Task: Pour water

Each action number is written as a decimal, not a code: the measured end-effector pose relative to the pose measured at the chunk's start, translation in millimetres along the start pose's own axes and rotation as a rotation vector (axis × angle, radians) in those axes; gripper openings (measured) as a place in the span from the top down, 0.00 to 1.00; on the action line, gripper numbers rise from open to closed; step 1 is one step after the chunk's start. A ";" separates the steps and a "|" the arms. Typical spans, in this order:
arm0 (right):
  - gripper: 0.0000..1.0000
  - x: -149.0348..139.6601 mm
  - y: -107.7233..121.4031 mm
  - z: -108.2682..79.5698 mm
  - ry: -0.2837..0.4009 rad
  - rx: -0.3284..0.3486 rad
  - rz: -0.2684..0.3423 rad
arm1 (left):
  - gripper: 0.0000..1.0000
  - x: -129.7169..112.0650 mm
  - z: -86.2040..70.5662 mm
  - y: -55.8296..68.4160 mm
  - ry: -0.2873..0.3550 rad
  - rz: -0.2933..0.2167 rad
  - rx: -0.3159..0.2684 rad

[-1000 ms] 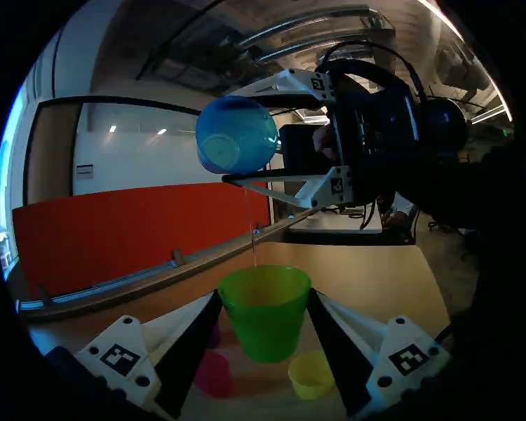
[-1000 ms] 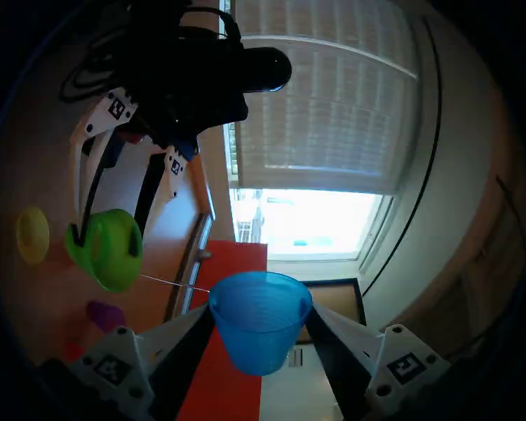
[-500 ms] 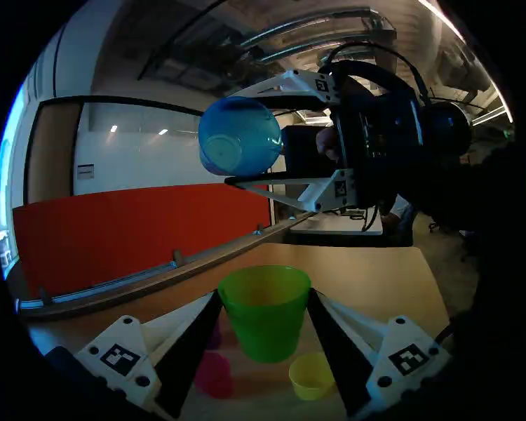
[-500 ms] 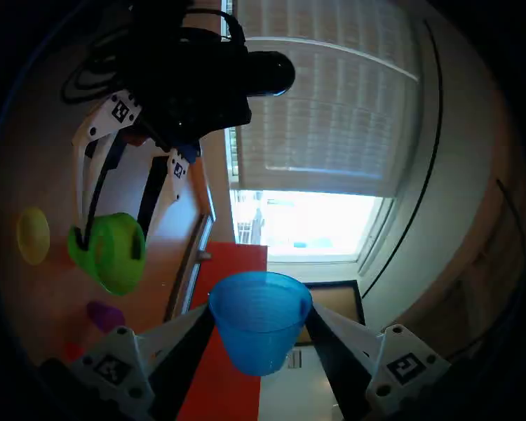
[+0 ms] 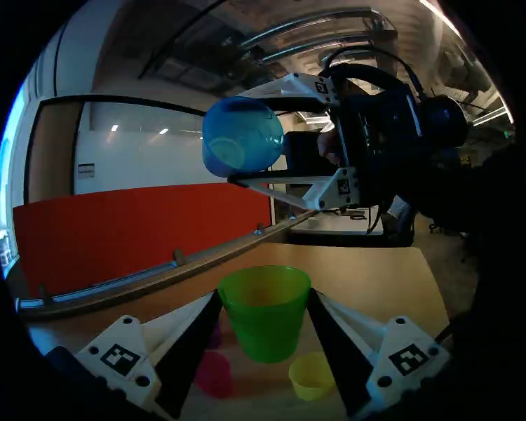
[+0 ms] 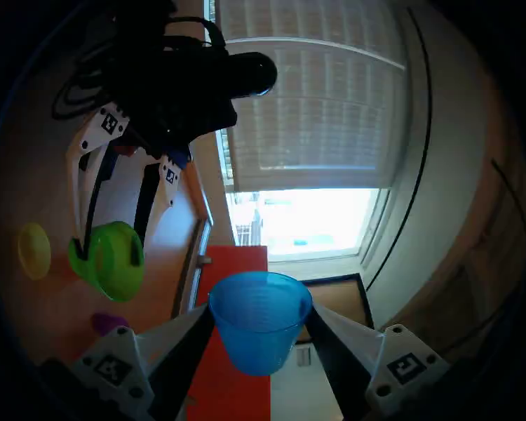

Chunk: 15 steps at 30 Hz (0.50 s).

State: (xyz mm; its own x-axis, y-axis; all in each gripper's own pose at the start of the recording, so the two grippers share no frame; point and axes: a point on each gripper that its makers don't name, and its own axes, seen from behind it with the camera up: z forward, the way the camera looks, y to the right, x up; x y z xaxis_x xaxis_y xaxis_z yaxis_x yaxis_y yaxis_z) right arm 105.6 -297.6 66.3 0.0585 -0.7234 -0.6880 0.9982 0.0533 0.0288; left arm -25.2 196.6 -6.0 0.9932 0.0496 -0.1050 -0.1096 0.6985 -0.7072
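Note:
My left gripper (image 5: pixel 264 330) is shut on an upright green cup (image 5: pixel 264 311) just above the wooden table (image 5: pixel 375 277). High above it, the right gripper (image 5: pixel 259 135) holds a blue cup (image 5: pixel 242 137) tipped on its side, mouth toward the left; no stream falls from it. In the right gripper view the blue cup (image 6: pixel 259 331) sits between that gripper's fingers (image 6: pixel 259 337), and the green cup (image 6: pixel 112 259) with the left gripper (image 6: pixel 116 242) around it lies off to the left.
A yellow cup (image 5: pixel 311 375) and a pink cup (image 5: pixel 214 372) stand on the table near the green cup. An orange partition (image 5: pixel 137 231) with a metal rail runs along the table's far edge. A bright window with blinds (image 6: pixel 312 175) faces the right gripper.
One second ago a thin stream ran from the blue cup into the green cup; it has stopped. The blue cup has shifted slightly right and begun tipping back. The green cup stayed still.

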 end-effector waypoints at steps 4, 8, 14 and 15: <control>0.10 -0.8 -3.9 -1.4 0.000 0.007 0.055 | 0.13 0.0 0.1 -0.7 -0.001 0.000 0.001; 0.10 1.3 -6.1 -3.0 0.006 0.010 0.144 | 0.13 0.2 -0.2 -1.3 -0.001 -0.004 0.002; 0.10 -0.2 -7.6 -4.3 0.005 0.012 0.300 | 0.13 -0.1 -1.6 -2.2 -0.003 -0.005 0.004; 0.10 -0.7 -8.4 -4.7 0.003 0.014 0.323 | 0.13 -0.1 -1.7 -2.4 -0.003 -0.004 0.004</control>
State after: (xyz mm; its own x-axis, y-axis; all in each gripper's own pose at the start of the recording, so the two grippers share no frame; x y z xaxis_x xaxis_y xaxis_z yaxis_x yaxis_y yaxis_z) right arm 97.1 -294.3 63.1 0.3727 -0.6686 -0.6435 0.9280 0.2709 0.2559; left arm -25.1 193.7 -5.5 0.9938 0.0491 -0.0998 -0.1054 0.7016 -0.7048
